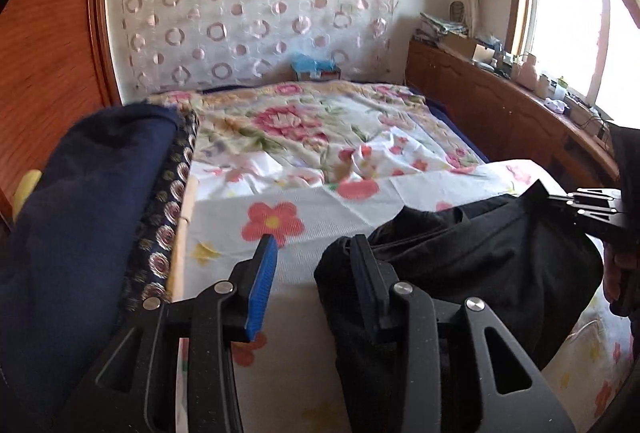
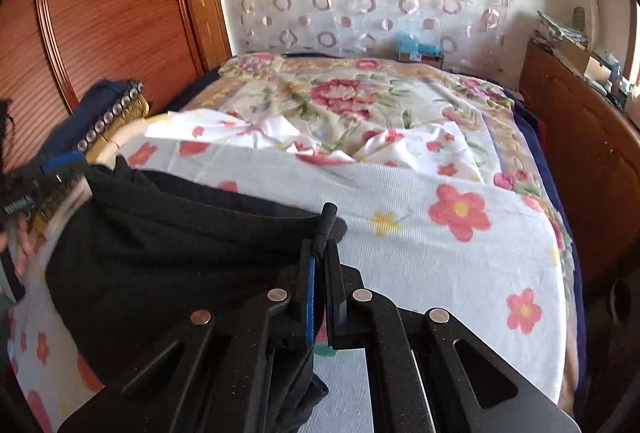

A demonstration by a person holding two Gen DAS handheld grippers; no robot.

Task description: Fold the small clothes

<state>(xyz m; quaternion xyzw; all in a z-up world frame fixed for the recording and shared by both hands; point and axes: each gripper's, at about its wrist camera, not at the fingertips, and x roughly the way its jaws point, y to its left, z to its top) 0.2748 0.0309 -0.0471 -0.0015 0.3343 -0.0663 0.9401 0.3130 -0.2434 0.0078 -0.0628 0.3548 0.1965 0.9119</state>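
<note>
A bed under a flower-printed white sheet (image 2: 400, 217) fills the room. Far behind hangs a cream circle-patterned curtain (image 1: 256, 5); reddish wooden wardrobe (image 2: 108, 13) left, bright window (image 1: 576, 13) above a cluttered wooden cabinet (image 1: 492, 109) right.

Left gripper (image 1: 316, 273) stands with its jaws apart, blue pad on one finger, the other finger pressed against the edge of the black garment (image 1: 480, 253). Nothing is between the pads. Across the floral sheet (image 1: 320, 209), the right gripper (image 1: 560, 203) pinches the garment's far corner. Dark blue clothes (image 1: 80, 213) are piled at the left.
</note>
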